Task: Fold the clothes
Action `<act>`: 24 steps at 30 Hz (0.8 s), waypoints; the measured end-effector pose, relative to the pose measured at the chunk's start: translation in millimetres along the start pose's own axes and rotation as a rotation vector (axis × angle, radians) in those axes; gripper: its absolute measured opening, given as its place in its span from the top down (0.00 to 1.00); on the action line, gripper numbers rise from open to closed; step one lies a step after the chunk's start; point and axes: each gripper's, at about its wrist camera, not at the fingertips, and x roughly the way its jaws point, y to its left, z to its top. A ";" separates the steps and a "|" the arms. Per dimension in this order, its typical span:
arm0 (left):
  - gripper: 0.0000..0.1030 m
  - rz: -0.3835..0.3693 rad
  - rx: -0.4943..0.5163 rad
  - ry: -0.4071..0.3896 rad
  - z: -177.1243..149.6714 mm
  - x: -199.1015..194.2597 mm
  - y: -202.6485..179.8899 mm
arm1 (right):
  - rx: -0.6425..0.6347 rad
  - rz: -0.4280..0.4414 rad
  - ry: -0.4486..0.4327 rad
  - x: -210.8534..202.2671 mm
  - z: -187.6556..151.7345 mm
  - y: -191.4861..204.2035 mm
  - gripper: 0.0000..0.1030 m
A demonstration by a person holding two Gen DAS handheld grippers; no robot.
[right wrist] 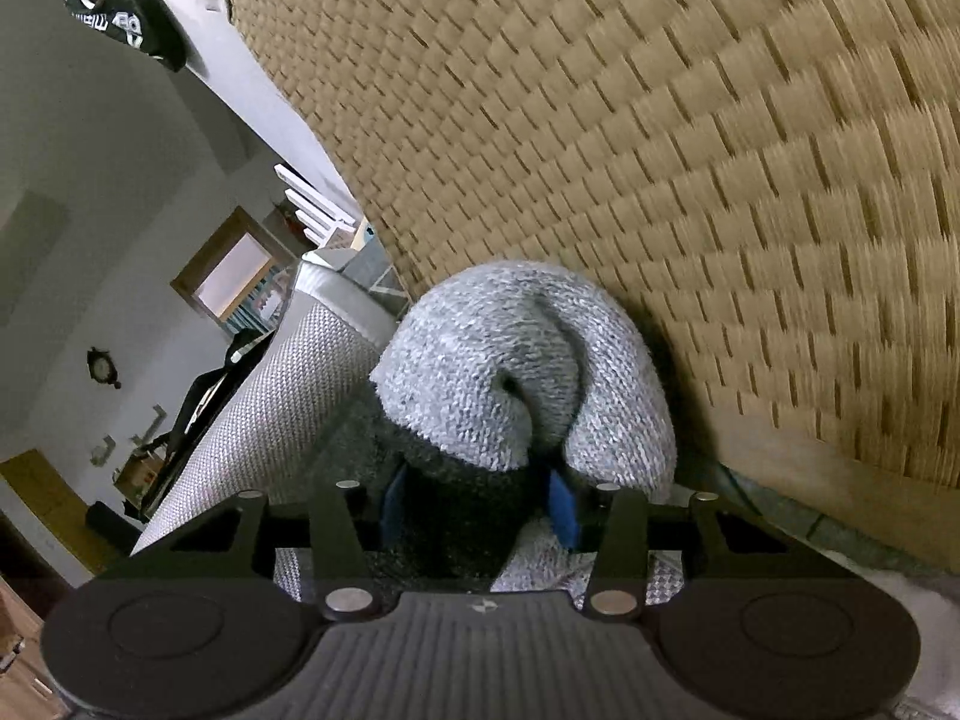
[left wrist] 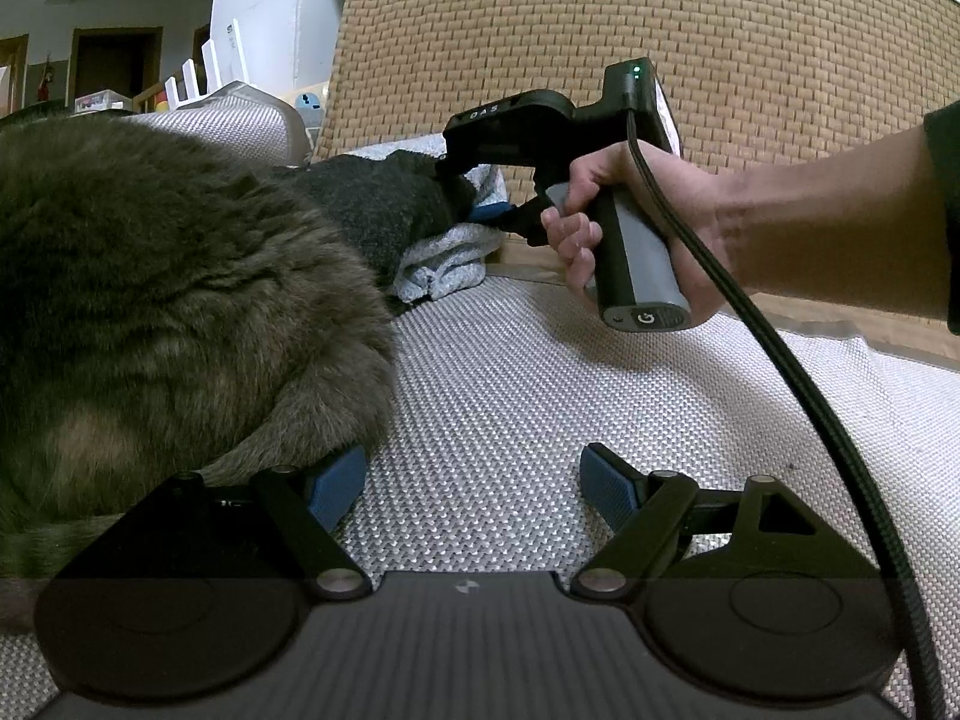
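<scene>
Left claw [left wrist: 474, 489] gapes empty beside a cat [left wrist: 168, 312]; right claw [right wrist: 477, 507] grips dark knit [right wrist: 456, 516].

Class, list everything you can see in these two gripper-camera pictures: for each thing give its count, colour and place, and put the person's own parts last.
knitted garment: one, light grey, bunched against the woven panel
dark garment: one, charcoal, lying over the light grey one
furry throw: one, brown-grey, on the left of the cushion
seat cushion: one, pale grey weave, under everything
woven panel: one, tan, upright behind the clothes
cable: one, black, hanging from the right gripper's handle
left gripper: one, black with blue pads, open, nothing between the pads
right gripper: one, black with blue pads, dark garment between its pads
hand: one, around the right gripper's handle
</scene>
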 end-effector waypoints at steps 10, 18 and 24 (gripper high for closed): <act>0.20 0.000 0.000 0.000 1.2 -0.3 0.8 | -0.011 -0.006 0.016 2.9 3.9 -3.4 0.52; 0.20 0.003 0.000 0.000 2.0 0.7 0.4 | -0.013 -0.005 0.004 3.3 1.4 -5.1 0.52; 0.20 0.005 0.001 -0.001 1.5 1.9 0.1 | -0.018 -0.032 0.011 2.6 2.5 0.3 0.52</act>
